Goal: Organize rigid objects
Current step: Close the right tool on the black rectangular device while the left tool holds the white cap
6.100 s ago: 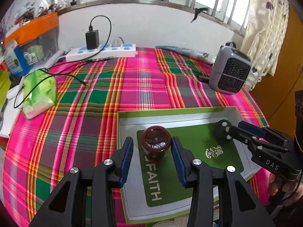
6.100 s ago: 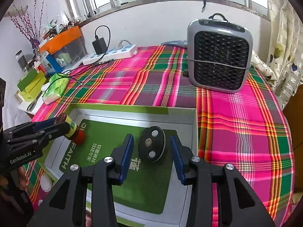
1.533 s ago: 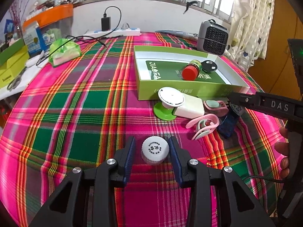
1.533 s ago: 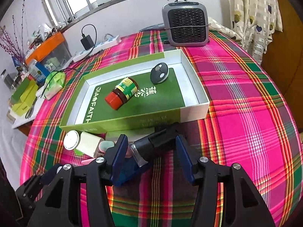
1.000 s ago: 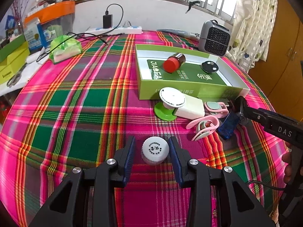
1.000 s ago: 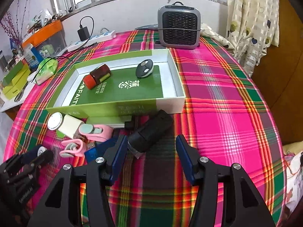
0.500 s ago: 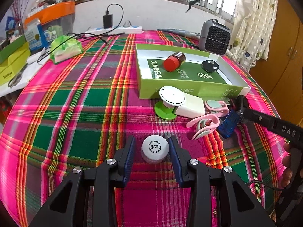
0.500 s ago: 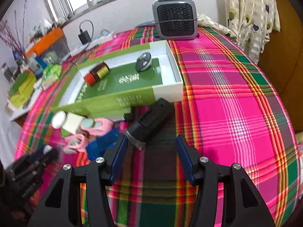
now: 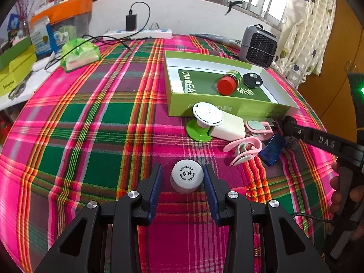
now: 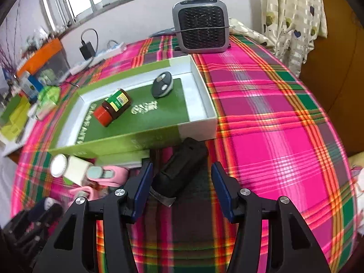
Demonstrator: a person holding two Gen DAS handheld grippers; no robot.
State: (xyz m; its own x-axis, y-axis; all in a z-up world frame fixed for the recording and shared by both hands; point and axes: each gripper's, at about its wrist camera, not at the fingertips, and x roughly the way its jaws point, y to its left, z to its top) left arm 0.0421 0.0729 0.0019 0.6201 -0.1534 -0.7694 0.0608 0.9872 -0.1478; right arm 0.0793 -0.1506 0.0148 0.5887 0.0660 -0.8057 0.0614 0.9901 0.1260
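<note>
Two things lie in the green box (image 9: 204,108): a red-capped jar (image 9: 228,82) and a black fob (image 9: 252,80). Left hand-held gripper (image 9: 183,177) straddles a white bottle (image 9: 186,175), pads apart; right hand-held gripper (image 10: 182,183) gapes wide around a black case (image 10: 182,166).

Right hand-held gripper (image 10: 180,183) jaws apart, straddling a black cylindrical device (image 10: 179,168) lying on the plaid bench (image 10: 273,136); pads not touching it. Just beyond: green box (image 10: 200,122) holding a red-capped bottle (image 10: 112,108) and black key fob (image 10: 162,88). Grey heater (image 10: 200,30) at the bench's far edge.
</note>
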